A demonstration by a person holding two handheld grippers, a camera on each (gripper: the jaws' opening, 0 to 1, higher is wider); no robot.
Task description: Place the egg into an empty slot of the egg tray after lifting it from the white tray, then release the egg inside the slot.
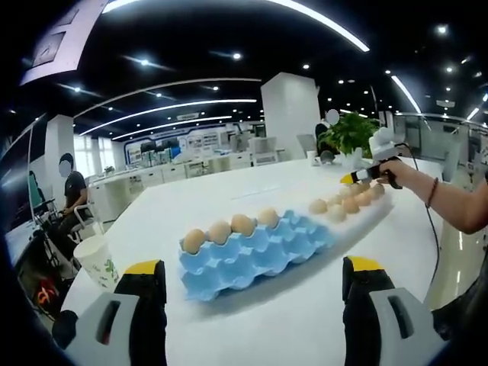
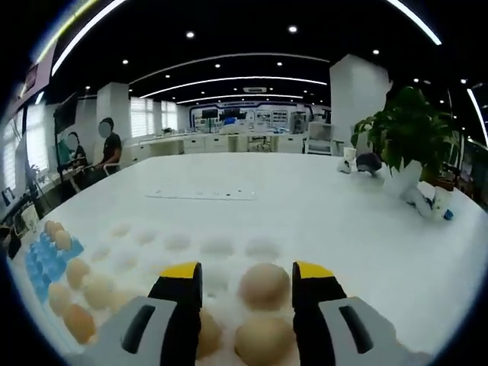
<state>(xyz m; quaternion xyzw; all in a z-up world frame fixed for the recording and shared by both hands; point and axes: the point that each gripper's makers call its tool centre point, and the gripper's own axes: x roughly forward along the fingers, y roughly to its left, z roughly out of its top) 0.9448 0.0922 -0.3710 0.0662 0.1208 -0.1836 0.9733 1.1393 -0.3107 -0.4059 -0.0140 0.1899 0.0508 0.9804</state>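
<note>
On the white tabletop [image 1: 229, 194], the blue egg tray [image 1: 255, 248] holds four eggs along its far row. Right of it, the white tray [image 2: 183, 248] carries several eggs; the right tool [image 2: 248, 278], spread apart, straddles one egg [image 2: 264, 285] there. The left tool [image 1: 252, 274] hovers released.

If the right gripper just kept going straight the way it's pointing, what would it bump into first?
Most likely the egg sitting between the open jaws of the right gripper, in a slot of the white tray. Depth is hard to judge, so the jaws may already flank it.
</note>
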